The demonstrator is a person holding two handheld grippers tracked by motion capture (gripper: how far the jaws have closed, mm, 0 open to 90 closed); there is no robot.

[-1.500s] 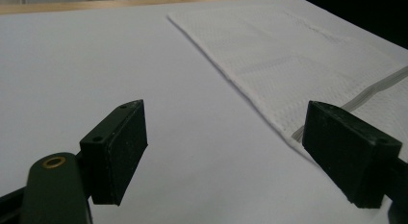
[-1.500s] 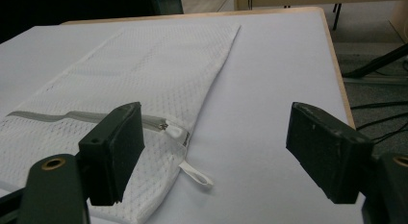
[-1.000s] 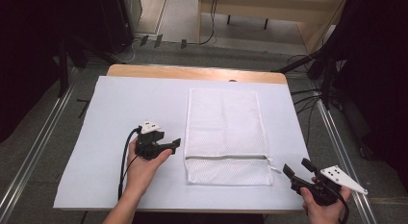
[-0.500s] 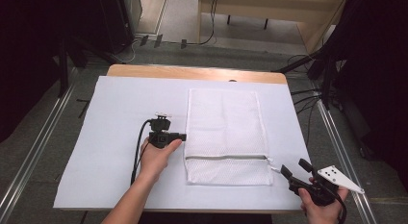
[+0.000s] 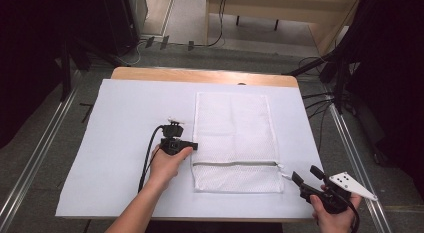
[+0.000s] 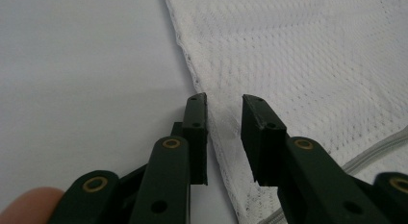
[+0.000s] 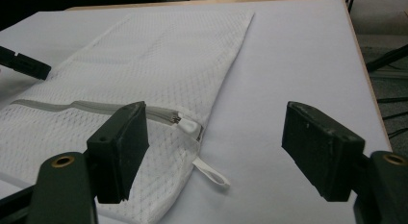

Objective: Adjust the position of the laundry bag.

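A white mesh bag lies flat on the white sheet, with a grey zipper across its near end. My left gripper sits at the bag's left edge, just above the zipper. Its jaws have just been closing and stand narrow, with the bag's hem in the gap and the pads not pressing on it. My right gripper hovers wide open off the bag's near right corner, facing the zipper pull and a small white loop.
The sheet covers a wooden table whose far edge shows bare. Metal rails run along the floor at the left and the right. Cables and dark equipment stand beyond the table.
My left hand has moved right, up to the bag's left edge, and its jaws have narrowed. The right gripper has stayed in place, open.
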